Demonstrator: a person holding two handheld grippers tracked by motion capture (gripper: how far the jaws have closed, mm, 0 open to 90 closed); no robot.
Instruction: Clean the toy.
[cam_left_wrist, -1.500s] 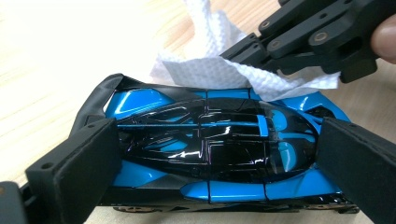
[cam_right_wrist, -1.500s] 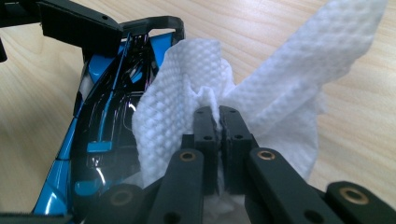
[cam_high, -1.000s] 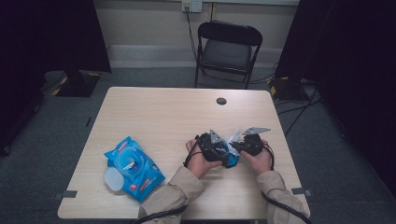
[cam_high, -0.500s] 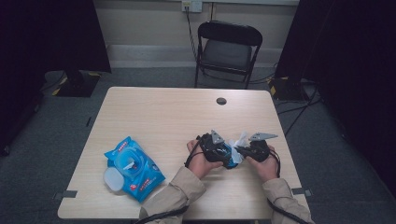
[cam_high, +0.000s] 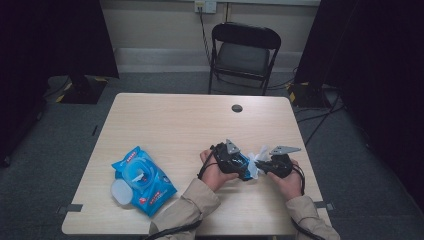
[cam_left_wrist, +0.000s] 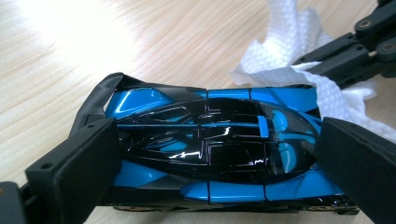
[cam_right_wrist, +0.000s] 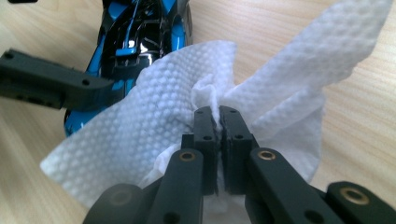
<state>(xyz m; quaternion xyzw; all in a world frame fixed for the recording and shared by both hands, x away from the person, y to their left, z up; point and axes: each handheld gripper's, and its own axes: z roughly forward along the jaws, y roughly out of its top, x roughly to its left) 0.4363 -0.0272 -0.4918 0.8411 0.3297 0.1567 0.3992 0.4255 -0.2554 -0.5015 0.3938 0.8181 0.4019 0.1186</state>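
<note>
A glossy blue and black toy car (cam_left_wrist: 210, 140) lies just above the wooden table (cam_high: 170, 125), with my left gripper (cam_left_wrist: 217, 158) shut on its two ends. In the high view the car (cam_high: 243, 164) sits between both hands at the table's front right. My right gripper (cam_right_wrist: 218, 116) is shut on a bunched white wipe (cam_right_wrist: 154, 126), whose loose flap lies over one end of the car (cam_right_wrist: 140, 28). From above, the right gripper (cam_high: 261, 166) points left at the left gripper (cam_high: 245, 169), with the wipe (cam_high: 257, 157) between them.
A blue pack of wipes (cam_high: 142, 180) with its white lid (cam_high: 120, 191) flipped open lies at the front left. A black cable hole (cam_high: 237, 108) marks the table's far side. A black folding chair (cam_high: 245, 55) stands beyond the table.
My right gripper has slid a little to the right and toward the person, dragging the wipe along the car. The left gripper and car have stayed put.
</note>
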